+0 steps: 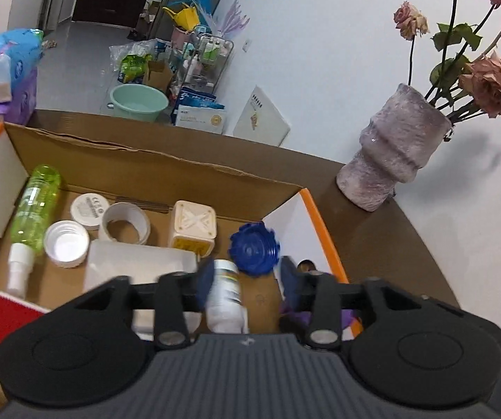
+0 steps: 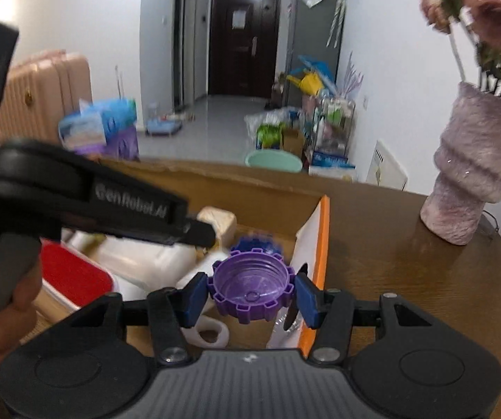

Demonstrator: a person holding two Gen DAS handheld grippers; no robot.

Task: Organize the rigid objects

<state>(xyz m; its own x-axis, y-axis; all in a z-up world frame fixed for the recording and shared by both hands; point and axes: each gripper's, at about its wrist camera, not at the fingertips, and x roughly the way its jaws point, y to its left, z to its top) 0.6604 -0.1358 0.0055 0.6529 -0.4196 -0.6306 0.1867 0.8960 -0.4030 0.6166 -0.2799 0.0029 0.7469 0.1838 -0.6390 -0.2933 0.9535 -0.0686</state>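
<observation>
Holding a purple cap point(image 2: 251, 288) pinched between its pads, the right claw point(image 2: 250, 295) hovers over the cardboard box point(image 1: 152, 171), ready to drop; the left claw point(image 1: 247, 281) gapes empty above a blue cap point(image 1: 254, 248) among sorted bottles, lids.

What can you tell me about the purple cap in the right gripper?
The purple cap is a round, translucent plastic screw cap with a toothed, gear-like rim and thread ridges inside. It faces open side up, so its inner floor shows. The right gripper is shut on it, one blue finger pressing each side. It hangs over the near right corner of the cardboard box, in front of a blue toothed cap. Nothing else appears to touch it.
</observation>
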